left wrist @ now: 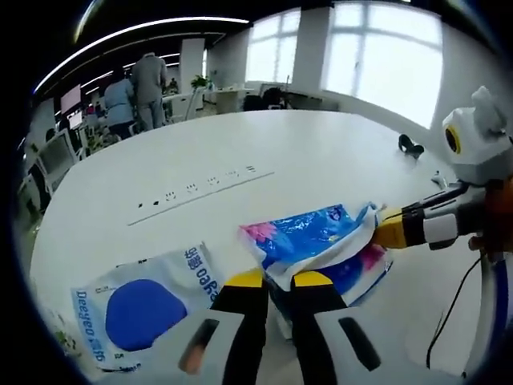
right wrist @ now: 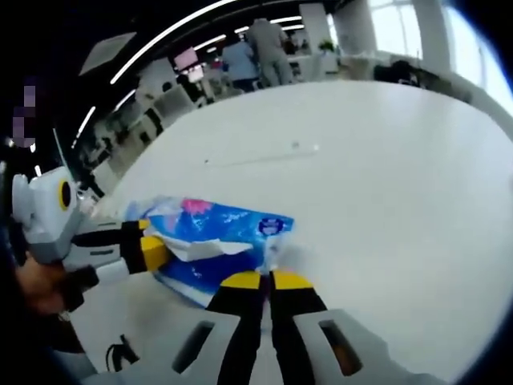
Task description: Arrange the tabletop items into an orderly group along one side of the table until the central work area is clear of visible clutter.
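Observation:
A soft tissue pack (left wrist: pixel 313 237), blue with pink flowers, is held over the white table (left wrist: pixel 264 152) between both grippers. My left gripper (left wrist: pixel 278 281) is shut on the pack's near edge, its yellow-tipped jaws pressed together on the wrapper. From the right, my right gripper (left wrist: pixel 390 231) pinches the pack's far end. In the right gripper view the same pack (right wrist: pixel 216 228) lies ahead, with my right gripper (right wrist: pixel 267 281) shut on its corner and my left gripper (right wrist: pixel 151 245) clamped on its left end. A flat white and blue Deeyeo pack (left wrist: pixel 144 309) lies on the table at the lower left.
A small black object (left wrist: pixel 411 145) sits near the table's far right edge. A row of sockets (left wrist: pixel 200 192) runs across the tabletop. A black cable (left wrist: pixel 449 313) hangs at the right. People (left wrist: pixel 136 92) stand by desks beyond the table.

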Available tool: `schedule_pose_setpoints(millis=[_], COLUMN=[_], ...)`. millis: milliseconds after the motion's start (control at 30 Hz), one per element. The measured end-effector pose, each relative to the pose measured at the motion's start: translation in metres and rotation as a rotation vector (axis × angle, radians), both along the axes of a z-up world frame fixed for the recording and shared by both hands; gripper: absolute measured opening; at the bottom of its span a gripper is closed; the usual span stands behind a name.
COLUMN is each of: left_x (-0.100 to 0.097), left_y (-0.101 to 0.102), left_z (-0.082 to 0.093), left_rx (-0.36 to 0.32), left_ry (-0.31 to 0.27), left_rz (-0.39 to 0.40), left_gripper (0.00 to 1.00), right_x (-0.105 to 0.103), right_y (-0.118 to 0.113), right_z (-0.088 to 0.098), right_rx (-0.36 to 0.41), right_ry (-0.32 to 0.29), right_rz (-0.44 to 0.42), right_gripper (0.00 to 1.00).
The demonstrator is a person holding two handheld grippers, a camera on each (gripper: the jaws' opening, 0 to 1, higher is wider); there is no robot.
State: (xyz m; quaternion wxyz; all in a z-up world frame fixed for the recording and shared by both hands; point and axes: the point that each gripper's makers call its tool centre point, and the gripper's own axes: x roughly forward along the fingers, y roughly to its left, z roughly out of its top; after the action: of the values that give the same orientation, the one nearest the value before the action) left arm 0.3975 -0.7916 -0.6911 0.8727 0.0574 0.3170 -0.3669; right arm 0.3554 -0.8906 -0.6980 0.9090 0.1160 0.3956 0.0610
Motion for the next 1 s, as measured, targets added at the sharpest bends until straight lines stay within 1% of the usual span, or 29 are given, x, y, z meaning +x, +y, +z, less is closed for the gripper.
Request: schedule_pose_setpoints(millis=[67, 167, 300, 433, 500, 567, 733, 1000], left_x=[0.003, 0.009, 0.014, 0.020, 0.022, 0.024, 0.028, 0.031], left_y=[0.001, 0.002, 0.001, 0.000, -0.001, -0.002, -0.002, -0.002], left_z=[-0.002, -0.004, -0.008, -0.011, -0.013, -0.016, -0.021, -0.030], left_rx=[0.005, -0.002, 0.006, -0.004, -0.003, -0.008, 0.003, 0.024], left_ry=[-0.002, 0.009, 0.016, 0.029, 0.033, 0.044, 0.053, 0.077], left_rz=[-0.003, 0.009, 0.012, 0.024, 0.025, 0.029, 0.036, 0.038], left_gripper=[0.09, 0.09, 0.08, 0.08, 0.08, 0.08, 0.09, 0.11], right_x=[0.004, 0.010, 0.015, 0.020, 0.024, 0.027, 0.036, 0.044], right_y=[0.000, 0.001, 0.001, -0.001, -0.002, -0.003, -0.005, -0.009], right_z=[-0.001, -0.005, -0.009, -0.013, -0.017, -0.019, -0.023, -0.030], right_rx=[0.005, 0.016, 0.015, 0.024, 0.021, 0.002, -0.006, 0.012], right_ry=[-0.003, 0.003, 0.006, 0.008, 0.012, 0.018, 0.019, 0.029], right_rz=[0.004, 0.001, 0.007, 0.005, 0.007, 0.019, 0.026, 0.016], right_gripper=[0.00, 0.00, 0.00, 0.00, 0.00, 0.00, 0.00, 0.00])
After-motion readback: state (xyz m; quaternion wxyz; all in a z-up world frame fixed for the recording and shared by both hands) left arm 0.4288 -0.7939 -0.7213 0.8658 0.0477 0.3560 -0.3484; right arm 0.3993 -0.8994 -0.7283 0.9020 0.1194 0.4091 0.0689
